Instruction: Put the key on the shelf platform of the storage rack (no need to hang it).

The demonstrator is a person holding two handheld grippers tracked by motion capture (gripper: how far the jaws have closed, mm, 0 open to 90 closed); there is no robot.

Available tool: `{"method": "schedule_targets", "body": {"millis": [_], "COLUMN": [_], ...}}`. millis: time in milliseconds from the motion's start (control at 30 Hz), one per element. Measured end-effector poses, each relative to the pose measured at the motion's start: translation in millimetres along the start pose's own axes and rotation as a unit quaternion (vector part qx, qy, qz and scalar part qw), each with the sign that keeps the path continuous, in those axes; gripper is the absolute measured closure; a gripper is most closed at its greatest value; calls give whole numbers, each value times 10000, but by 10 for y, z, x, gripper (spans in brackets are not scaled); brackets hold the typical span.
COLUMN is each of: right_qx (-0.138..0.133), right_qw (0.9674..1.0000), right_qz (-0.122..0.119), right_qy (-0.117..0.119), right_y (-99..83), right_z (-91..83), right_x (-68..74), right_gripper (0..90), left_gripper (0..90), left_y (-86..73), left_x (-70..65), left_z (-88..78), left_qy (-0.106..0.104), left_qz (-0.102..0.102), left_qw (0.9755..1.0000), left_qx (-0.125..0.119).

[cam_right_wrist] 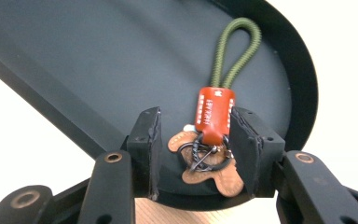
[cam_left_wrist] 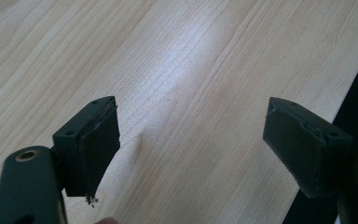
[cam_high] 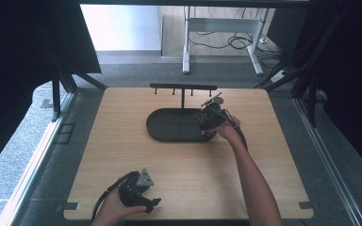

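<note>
Keychain point(cam_right_wrist: 213, 133) lies flat in the black tray point(cam_right_wrist: 98, 60), near its rounded end, w/ my right gripper point(cam_right_wrist: 196, 149) straddling it. The jaws stand part-way apart: the right-hand pad in that view sits just beside or against the orange tab, the left-hand pad has a clear gap to it, so nothing is pinched. I read it as released, keychain resting on the tray floor, not carried.

Why it's there, as I judge it: the tray sits under a T-shaped hook rack point(cam_high: 184, 87), so the work in hand looks like moving the keychain between hook and tray. Which way, I can't tell.

Materials: olive cord loop, ribbed weave, pointing away from the gripper; glossy orange tab w/ pale stitching and small lettering too fine to read; dark metal ring; tan leather-looking flat pieces w/ rounded lobes under the ring. The tray is matte, oval, w/ a low raised rim. Rack is thin black rod w/ small pegs.

Left gripper point(cam_left_wrist: 191, 140) is parked near the front edge of the tabletop point(cam_left_wrist: 177, 60), jaws wide apart over bare pale wood grain, holding nothing — out of the way while the right hand works.
</note>
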State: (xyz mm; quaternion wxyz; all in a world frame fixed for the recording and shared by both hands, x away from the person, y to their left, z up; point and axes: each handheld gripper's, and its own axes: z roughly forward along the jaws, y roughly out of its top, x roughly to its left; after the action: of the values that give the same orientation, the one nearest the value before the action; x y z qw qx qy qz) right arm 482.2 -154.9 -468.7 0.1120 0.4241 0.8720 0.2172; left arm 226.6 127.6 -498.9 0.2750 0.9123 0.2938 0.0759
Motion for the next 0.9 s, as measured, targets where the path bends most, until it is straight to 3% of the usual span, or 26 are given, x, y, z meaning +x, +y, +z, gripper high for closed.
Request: {"method": "schedule_targets", "body": {"millis": [233, 500, 900], "right_qx": [-285, -552, -859], "right_qw": [9996, 9979, 9948], "right_qz": [-29, -204, -305], "right_qy": [80, 256, 460], "right_y": [-85, -338, -978], "right_z": [-191, -440, -763], "right_x": [29, 116, 197], "right_gripper": [533, 528, 512], "left_gripper": [192, 191, 191], "left_y": [6, 27, 16], "left_x": [-11, -53, -40], "left_z": [27, 73, 56], "left_qy": [-6, -13, 73], "left_qz": [14, 62, -3], "left_qw": [10000, 10000, 10000], "left_qx": [13, 71, 49]}}
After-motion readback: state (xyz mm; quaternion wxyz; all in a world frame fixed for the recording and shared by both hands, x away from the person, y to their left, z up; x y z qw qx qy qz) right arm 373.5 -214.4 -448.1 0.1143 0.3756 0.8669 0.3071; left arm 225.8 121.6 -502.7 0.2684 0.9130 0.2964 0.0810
